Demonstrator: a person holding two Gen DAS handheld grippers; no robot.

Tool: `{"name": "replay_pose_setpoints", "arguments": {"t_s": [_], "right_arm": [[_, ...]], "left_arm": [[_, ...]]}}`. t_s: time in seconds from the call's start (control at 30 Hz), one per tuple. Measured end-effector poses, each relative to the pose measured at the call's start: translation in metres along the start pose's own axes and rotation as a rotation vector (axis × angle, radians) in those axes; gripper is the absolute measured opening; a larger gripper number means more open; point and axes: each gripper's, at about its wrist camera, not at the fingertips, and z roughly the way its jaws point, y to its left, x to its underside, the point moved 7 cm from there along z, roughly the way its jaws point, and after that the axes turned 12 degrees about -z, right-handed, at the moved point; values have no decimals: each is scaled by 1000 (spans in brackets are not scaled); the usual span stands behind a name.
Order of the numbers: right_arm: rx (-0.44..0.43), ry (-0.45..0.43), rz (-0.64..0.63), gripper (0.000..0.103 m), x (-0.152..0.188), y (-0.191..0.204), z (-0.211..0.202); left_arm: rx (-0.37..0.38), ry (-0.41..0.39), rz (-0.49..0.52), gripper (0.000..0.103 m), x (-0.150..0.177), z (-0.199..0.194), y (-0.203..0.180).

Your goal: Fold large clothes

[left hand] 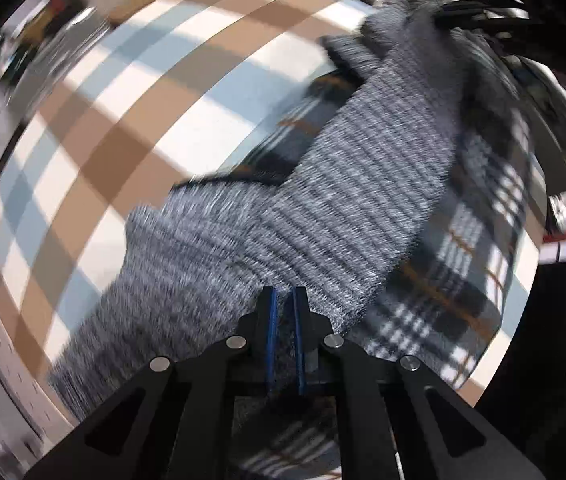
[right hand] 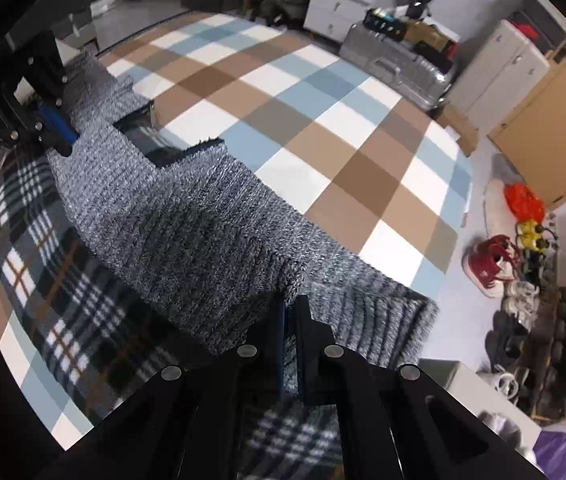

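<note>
A grey knit sweater (left hand: 363, 184) (right hand: 171, 216) lies across a dark plaid garment (left hand: 455, 280) (right hand: 63, 280) on a brown, blue and white checked cloth (left hand: 123, 120) (right hand: 303, 120). My left gripper (left hand: 285, 294) points down at the sweater's near edge, its blue pads shut on the knit. In the right wrist view the left gripper (right hand: 67, 142) pinches the sweater at its far left end. My right gripper (right hand: 293, 302) is shut on a fold of the same sweater at the near edge, beside a ribbed cuff or hem (right hand: 383, 316). The left wrist view is blurred.
Beyond the cloth's far edge stand a silver suitcase (right hand: 395, 68), white drawers (right hand: 335, 4) and a white cabinet (right hand: 499, 68). On the floor at the right are an orange bag (right hand: 523, 200), red shoes (right hand: 491, 264) and a shoe rack (right hand: 563, 340).
</note>
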Motion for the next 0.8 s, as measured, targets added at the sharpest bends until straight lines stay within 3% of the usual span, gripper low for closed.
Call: {"name": "replay_pose_setpoints", "arguments": {"t_s": [0.1, 0.23, 0.33, 0.43, 0.5, 0.57, 0.6, 0.63, 0.7, 0.8], "right_arm": [[30, -79, 118, 3, -8, -14, -17], [124, -112, 140, 3, -17, -23, -21], [137, -66, 250, 3, -16, -38, 3], [100, 103, 320, 5, 2, -37, 56], [152, 68, 293, 9, -4, -31, 56], [182, 72, 270, 37, -7, -29, 45], [197, 45, 296, 61, -6, -32, 32], [189, 0, 318, 77, -5, -33, 19], [172, -98, 379, 84, -2, -30, -14], [46, -226, 391, 95, -8, 1, -51]], "left_arm": [[-48, -76, -51, 3, -3, -10, 6], [-45, -166, -159, 3, -14, -30, 20], [-32, -191, -207, 4, -14, -41, 20], [-28, -185, -219, 4, -3, -41, 9], [-13, -183, -228, 4, 7, -48, 4], [15, -187, -223, 4, 18, -60, -6], [29, -200, -224, 4, 19, -66, -12], [56, -212, -230, 4, 12, -71, -15], [151, -252, -265, 4, 15, -82, -28], [194, -291, -309, 6, 22, -78, -38]]}}
